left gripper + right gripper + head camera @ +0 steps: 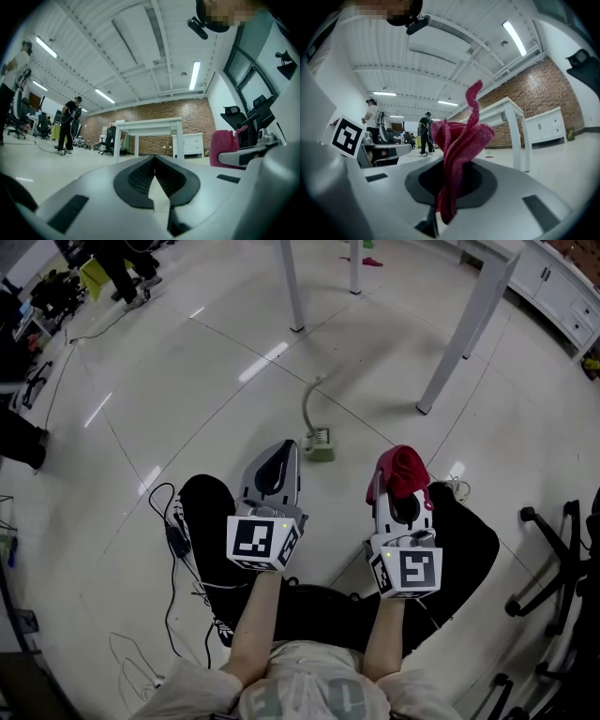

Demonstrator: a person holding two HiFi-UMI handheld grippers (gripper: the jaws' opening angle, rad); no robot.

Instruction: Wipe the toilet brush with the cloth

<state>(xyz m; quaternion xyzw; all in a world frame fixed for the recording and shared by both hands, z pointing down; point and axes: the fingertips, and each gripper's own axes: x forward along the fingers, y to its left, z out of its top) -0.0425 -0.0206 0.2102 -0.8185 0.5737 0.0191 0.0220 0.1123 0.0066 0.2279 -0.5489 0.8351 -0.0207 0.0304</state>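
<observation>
The toilet brush [318, 441] stands on the floor in a pale green holder, its grey handle curving up and away. My left gripper [282, 452] hovers just near-left of it, jaws shut with nothing between them; in the left gripper view the pads [154, 174] meet along a closed line. A red cloth [402, 471] bunches out of my right gripper [393, 486], which is shut on it to the right of the brush. The cloth [460, 142] stands up from the jaws in the right gripper view and also shows in the left gripper view as a pink cloth [222, 147].
A white table [472, 313] stands beyond the brush, its legs on the tiled floor. An office chair base [553, 570] is at the right. A black cable [174, 532] lies on the floor by my left leg. People stand far off at the top left.
</observation>
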